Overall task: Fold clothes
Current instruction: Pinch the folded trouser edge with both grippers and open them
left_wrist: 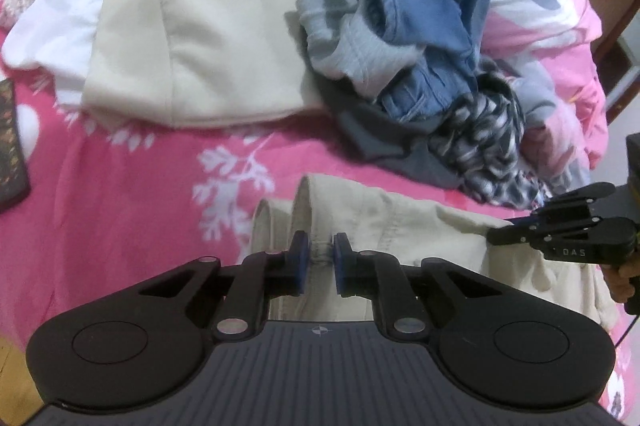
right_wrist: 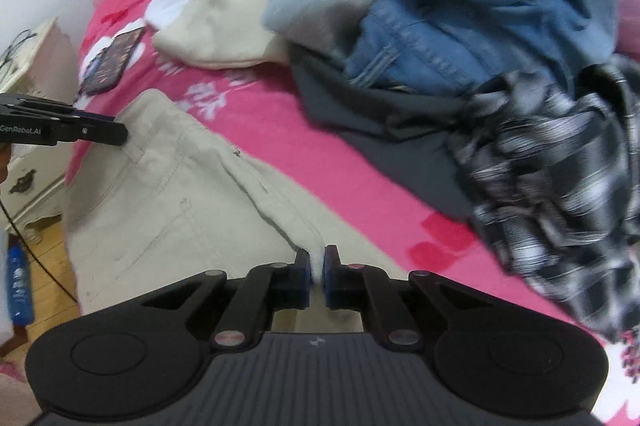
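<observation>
Beige trousers [left_wrist: 400,226] lie at the near edge of the pink flowered bedsheet [left_wrist: 140,178]. My left gripper [left_wrist: 321,258] is shut on the trousers' waistband, with cloth pinched between its blue pads. In the right wrist view the same trousers [right_wrist: 168,194] spread to the left, and my right gripper [right_wrist: 317,274] is shut on another edge of them. Each gripper shows in the other's view: the right one [left_wrist: 496,236] at the trousers' right end, the left one [right_wrist: 120,136] at their far left corner.
A folded cream garment [left_wrist: 192,26] over a white one [left_wrist: 52,22] lies at the back left. A heap of jeans [left_wrist: 420,14], dark grey cloth [right_wrist: 380,130] and a black-and-white patterned piece [right_wrist: 560,186] fills the right. A phone [right_wrist: 110,62] lies on the sheet; a dresser [right_wrist: 28,130] stands beside the bed.
</observation>
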Motion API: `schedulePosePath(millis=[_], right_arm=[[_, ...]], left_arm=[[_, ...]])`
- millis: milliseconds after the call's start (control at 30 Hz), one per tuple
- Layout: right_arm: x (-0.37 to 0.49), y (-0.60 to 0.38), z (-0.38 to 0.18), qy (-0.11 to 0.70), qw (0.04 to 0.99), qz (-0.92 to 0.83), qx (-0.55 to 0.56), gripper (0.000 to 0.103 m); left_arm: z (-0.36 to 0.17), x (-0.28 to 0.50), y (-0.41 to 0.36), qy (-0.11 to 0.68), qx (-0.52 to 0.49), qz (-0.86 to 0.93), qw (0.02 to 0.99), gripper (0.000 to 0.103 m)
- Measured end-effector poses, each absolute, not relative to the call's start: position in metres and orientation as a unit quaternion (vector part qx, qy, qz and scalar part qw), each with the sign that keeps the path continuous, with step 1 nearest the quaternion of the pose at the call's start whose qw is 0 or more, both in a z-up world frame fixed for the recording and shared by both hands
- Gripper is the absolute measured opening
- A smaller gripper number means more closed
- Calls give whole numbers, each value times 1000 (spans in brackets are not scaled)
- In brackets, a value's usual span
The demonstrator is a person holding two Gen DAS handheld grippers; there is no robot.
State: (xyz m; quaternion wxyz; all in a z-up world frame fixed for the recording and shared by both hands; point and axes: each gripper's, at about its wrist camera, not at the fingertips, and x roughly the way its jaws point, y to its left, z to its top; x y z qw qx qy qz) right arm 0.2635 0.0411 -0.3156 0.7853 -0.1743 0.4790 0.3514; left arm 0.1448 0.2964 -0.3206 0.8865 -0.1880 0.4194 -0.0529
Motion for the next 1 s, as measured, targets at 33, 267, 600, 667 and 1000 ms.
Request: schedulePosePath(millis=[33,267,600,667,1000], right_arm=[[266,42,-317,475,789,347,-178,6],[285,59,-361,476,776,362,-198,6],[264,42,-345,479,826,274,-116,47],[247,31,-330,470,833,269,-112,48],[236,-79,-342,493,815,265,-153,47]], left_arm=[[-324,150,297,422,-184,-53,886,11],[-349,167,307,451,-160,-46,877,11],[-329,168,319,461,-168,-20,871,27],[-323,168,322,462,-172,-13,870,27],[-316,183,251,460,-135,-73,874,27]])
